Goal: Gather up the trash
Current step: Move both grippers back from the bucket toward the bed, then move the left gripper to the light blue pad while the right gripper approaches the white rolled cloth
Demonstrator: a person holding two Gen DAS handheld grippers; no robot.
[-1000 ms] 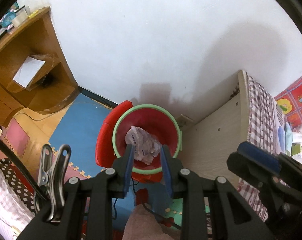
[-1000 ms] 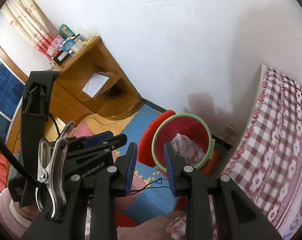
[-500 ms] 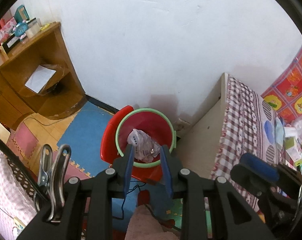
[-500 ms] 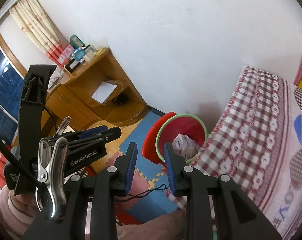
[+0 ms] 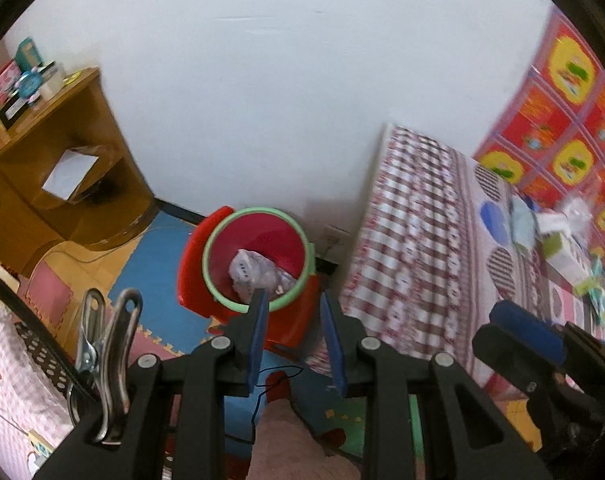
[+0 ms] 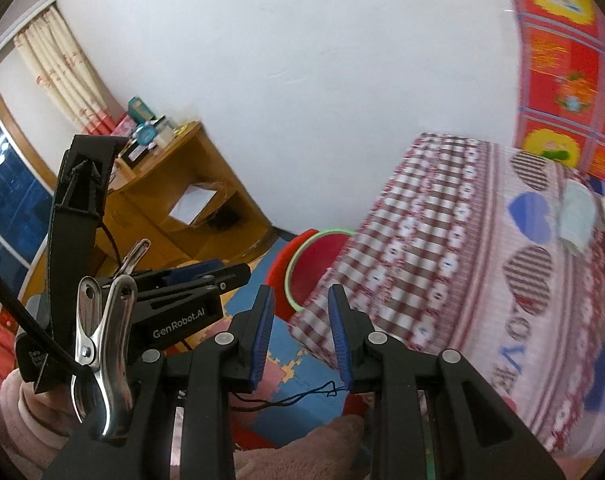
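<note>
Both my left gripper (image 5: 292, 300) and right gripper (image 6: 300, 294) stand apart, empty; bed (image 6: 442, 248) at three o'clock hides half the bin (image 6: 314, 264)

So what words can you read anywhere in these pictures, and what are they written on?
"GenRobot.AI" – white print on the side of the left gripper, seen from the right wrist camera.
"LOVE" – large letters running along the pink bed cover; only "LOV" reads clearly, the last letter is blurred.
Crumpled wrapper in the red bin: printed, but too small to read.
Black tag under the left gripper: white print, too small to read.
</note>
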